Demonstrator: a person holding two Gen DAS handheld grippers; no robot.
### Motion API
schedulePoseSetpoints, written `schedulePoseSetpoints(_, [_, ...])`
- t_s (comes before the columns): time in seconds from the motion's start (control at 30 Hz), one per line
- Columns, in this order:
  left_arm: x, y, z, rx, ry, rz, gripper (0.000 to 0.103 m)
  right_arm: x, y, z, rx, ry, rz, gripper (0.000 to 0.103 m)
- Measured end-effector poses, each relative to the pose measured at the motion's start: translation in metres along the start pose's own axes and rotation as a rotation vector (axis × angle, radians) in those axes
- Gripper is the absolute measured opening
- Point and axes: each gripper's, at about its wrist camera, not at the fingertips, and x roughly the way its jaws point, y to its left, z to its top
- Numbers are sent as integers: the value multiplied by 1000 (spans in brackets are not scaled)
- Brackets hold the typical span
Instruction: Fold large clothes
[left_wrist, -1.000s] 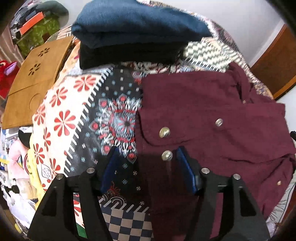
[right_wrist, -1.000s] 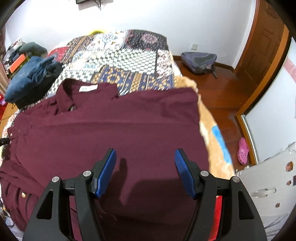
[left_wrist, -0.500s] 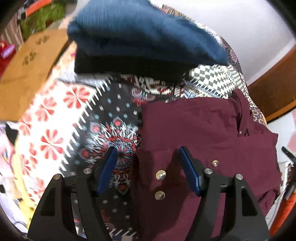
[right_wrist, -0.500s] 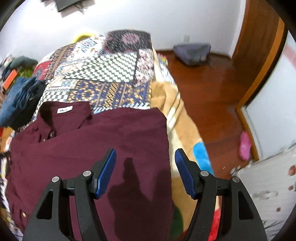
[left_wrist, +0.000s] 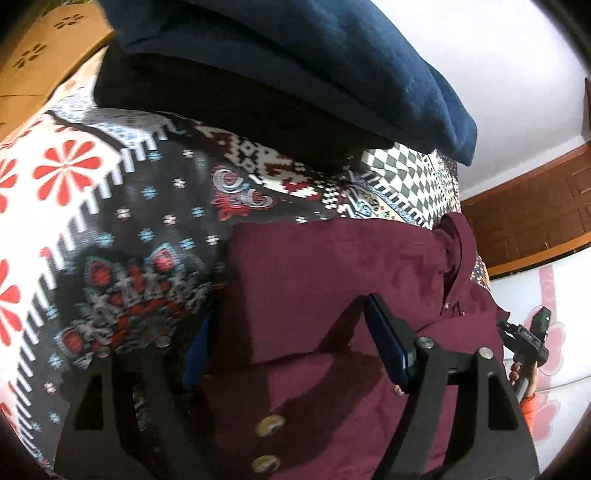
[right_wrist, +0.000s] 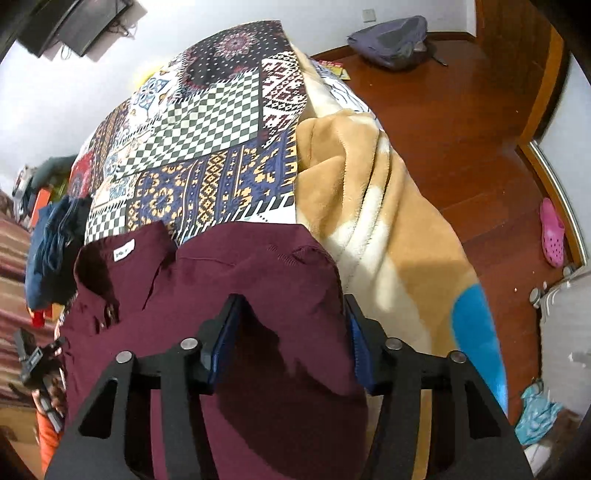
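Left gripper (left_wrist: 291, 347): jaws wide and just been opening, straddling the left edge of the maroon shirt (left_wrist: 332, 280); cloth sits between the blue pads (left_wrist: 384, 343), no visible pinch. Right gripper (right_wrist: 293, 343): jaws narrower, just been closing, with a raised fold of the shirt's right edge (right_wrist: 258, 280) between them; can't tell if the pads actually press on it.

Shirt lies flat on the bed, collar (right_wrist: 110, 266) with a white label toward the far side, two metal snap buttons (left_wrist: 269, 424) near the left gripper.

Surface: patchwork bedspread (right_wrist: 207, 122), checks and geometric prints; red-flower and dark mandala panels on the left side (left_wrist: 55, 170). Tan-and-cream fleece blanket (right_wrist: 369, 192) with a blue patch drapes off the bed's right edge, just beside the shirt.

Folded stack beyond the shirt: blue garment (left_wrist: 295, 62) on top of a black one (left_wrist: 207, 96).

Room: white walls, reddish wood floor (right_wrist: 461, 122), grey backpack (right_wrist: 391, 40) by the far wall, pink clog (right_wrist: 552, 236) on the floor, wood door (left_wrist: 535, 218), brown cut-out board (left_wrist: 37, 62) left of the bed.
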Motion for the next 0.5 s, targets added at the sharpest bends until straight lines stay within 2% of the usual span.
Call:
schedulePoseSetpoints(0.03, [0, -3, 0, 4, -3, 16, 68, -3, 2, -1, -1, -17, 4, 33])
schedulePoseSetpoints(0.07, [-1, -6, -1, 18, -16, 48, 38, -6, 3, -1, -7, -22, 11, 27])
schedulePoseSetpoints(0.1, [-2, -13, -1, 45, -21, 94, 26, -10, 5, -2, -10, -33, 12, 20])
schedulePoseSetpoints(0.17, [-7, -22, -4, 83, -53, 138, 15, -22, 11, -5, -32, -75, -2, 14])
schedulePoseSetpoints(0.3, [-32, -54, -8, 194, -138, 213, 10, -46, 30, -7, -91, -157, -25, 9])
schedulePoseSetpoints(0.37, [-48, -72, -6, 222, -186, 208, 5, -63, 39, -6, -106, -199, -6, 8])
schedulePoseSetpoints(0.5, [-91, -114, 3, 263, -307, 154, 4, -98, 56, -1, -132, -270, 31, 7])
